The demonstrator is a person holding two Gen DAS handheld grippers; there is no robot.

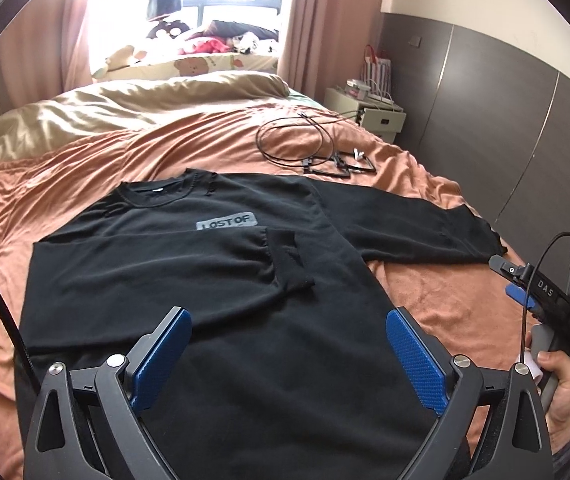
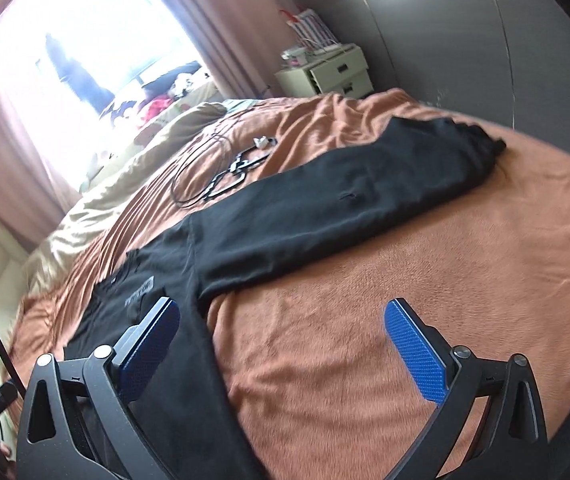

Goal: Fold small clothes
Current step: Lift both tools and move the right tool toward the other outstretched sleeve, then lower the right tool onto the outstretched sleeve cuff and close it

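Note:
A black long-sleeved sweater with a grey chest label lies face up on the orange bedspread. Its left sleeve is folded across the chest; its right sleeve stretches out flat toward the bed's right side. My left gripper is open and empty above the sweater's lower body. My right gripper is open and empty over the bedspread, near the sweater's side, with the outstretched sleeve beyond it. The right gripper also shows at the right edge of the left wrist view, held in a hand.
A coil of black cable with small frames lies on the bed beyond the sweater. A beige duvet and pillows sit at the head. A white nightstand stands by the dark wall panels on the right.

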